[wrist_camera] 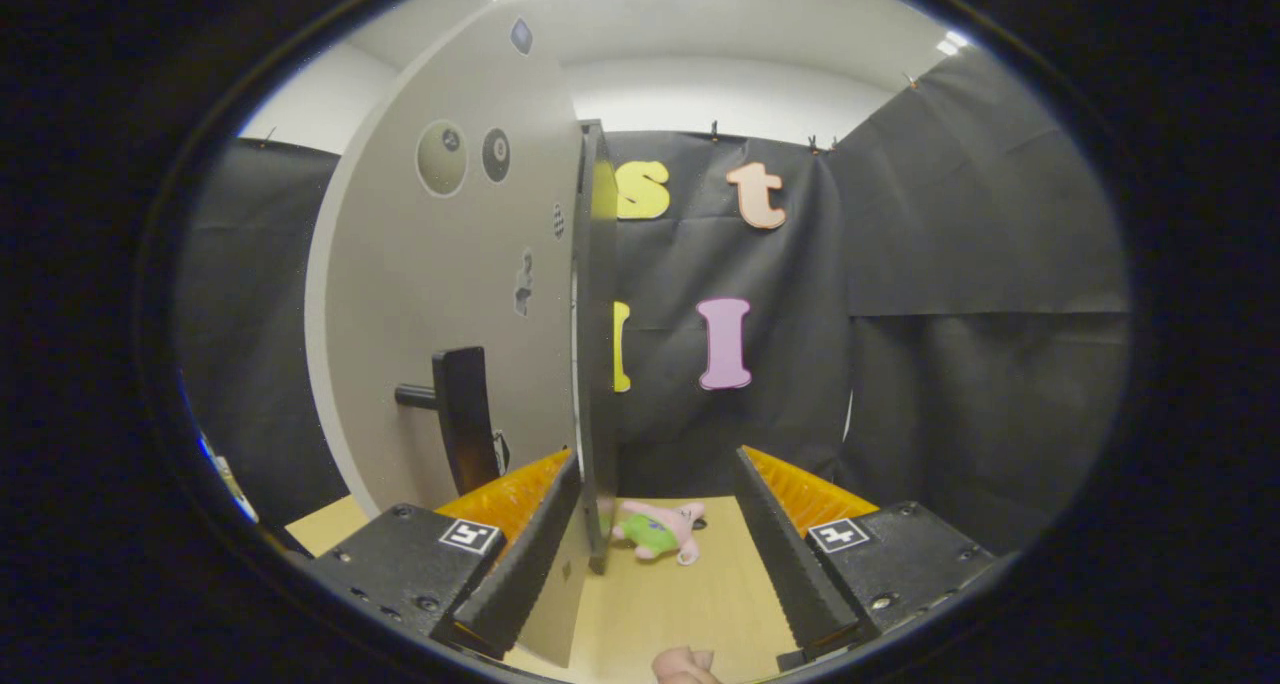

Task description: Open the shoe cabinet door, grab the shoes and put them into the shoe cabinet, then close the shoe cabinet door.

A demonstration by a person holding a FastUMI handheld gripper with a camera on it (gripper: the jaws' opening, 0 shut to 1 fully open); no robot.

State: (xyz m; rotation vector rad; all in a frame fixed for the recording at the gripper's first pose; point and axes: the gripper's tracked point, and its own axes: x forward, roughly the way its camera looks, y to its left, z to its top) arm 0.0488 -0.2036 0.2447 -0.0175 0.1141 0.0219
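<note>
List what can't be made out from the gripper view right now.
- Cabinet interior: hidden behind the open cabinet door, seen nearly edge-on.
- Shoes: can't tell whether any are already inside, for the same reason.
- Door handle: its lower end is covered by one finger of the open gripper.
- Pink object between the fingers: cut off by the view's edge, unidentifiable.
- Stickers on the door: too small to read.
- Pink and green plush toy: partly hidden by the door's edge.
</note>
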